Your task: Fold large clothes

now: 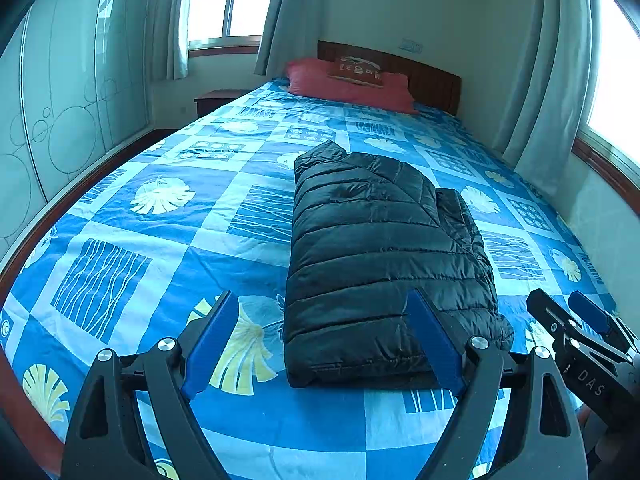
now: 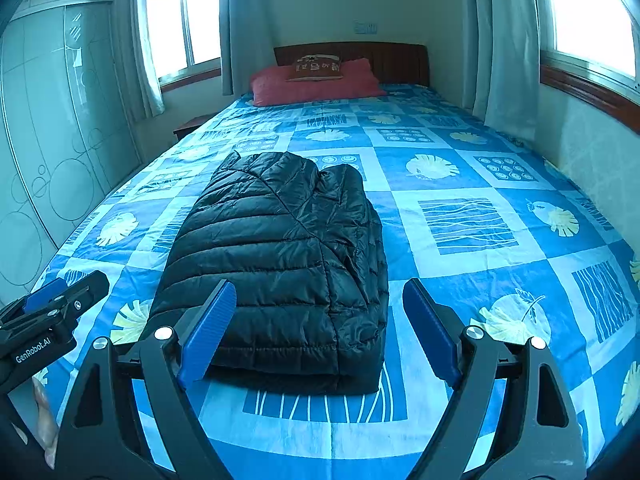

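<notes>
Nearest, the left gripper (image 1: 324,340) spreads its two black arms wide, the ribbed blue pads (image 1: 210,346) far apart with nothing between them and nothing touched. The right gripper (image 2: 320,332) stands the same way: jaws wide, blue pads (image 2: 208,332) bare, clear of the cloth. Each gripper shows at the edge of the other's view, with a bit of a hand below the left one at the lower left of the right wrist view.

Just beyond the fingertips lies one black puffer jacket (image 1: 384,264), folded into a thick, roughly oblong bundle. Its shell is shiny and crinkled, quilted in horizontal tubes, with a layered edge along its right side and a collar poking up at the far end. It rests on the near middle of the bed (image 1: 132,264), which is covered by a smooth cotton sheet in blue and pale squares printed with cream leaves, wavy lines and dots.

Farther off, two pillows sit at the head: a long red pillow (image 2: 312,86) and a small brown cushion (image 2: 316,67) on top of it, against a dark wooden headboard (image 2: 384,62). A wardrobe (image 2: 52,128) with circle patterns stands on the left, and pale curtains (image 2: 500,52) frame two bright windows.
</notes>
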{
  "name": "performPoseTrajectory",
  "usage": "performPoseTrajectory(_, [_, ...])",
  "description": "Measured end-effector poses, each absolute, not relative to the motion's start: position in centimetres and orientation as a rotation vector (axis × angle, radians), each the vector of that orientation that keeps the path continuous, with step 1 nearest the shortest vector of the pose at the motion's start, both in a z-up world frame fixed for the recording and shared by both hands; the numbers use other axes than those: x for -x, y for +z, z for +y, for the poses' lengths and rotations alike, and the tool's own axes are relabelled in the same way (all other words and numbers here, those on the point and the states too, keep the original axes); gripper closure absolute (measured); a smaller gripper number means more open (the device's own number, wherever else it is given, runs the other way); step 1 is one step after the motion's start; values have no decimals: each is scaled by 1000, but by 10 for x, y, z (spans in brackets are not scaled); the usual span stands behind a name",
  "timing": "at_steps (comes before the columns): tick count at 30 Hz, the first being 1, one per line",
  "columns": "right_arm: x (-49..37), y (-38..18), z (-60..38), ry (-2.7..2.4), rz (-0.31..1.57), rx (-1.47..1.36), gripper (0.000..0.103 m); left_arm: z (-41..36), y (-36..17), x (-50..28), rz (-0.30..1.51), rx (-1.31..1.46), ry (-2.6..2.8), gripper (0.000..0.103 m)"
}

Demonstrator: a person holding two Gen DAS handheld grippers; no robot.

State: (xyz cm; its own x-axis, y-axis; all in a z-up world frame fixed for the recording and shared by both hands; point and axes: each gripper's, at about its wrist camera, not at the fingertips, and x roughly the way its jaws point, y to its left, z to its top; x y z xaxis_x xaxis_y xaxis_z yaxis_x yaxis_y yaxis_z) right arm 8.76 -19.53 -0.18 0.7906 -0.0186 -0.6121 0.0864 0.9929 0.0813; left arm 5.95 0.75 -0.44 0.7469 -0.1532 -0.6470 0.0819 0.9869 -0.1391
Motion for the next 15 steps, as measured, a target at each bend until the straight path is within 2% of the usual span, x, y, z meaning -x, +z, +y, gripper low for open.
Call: performPoseTrajectory(15, [-87,-2,-193,-54,659,-106,18,7,-4,-58,709,105,-128,18])
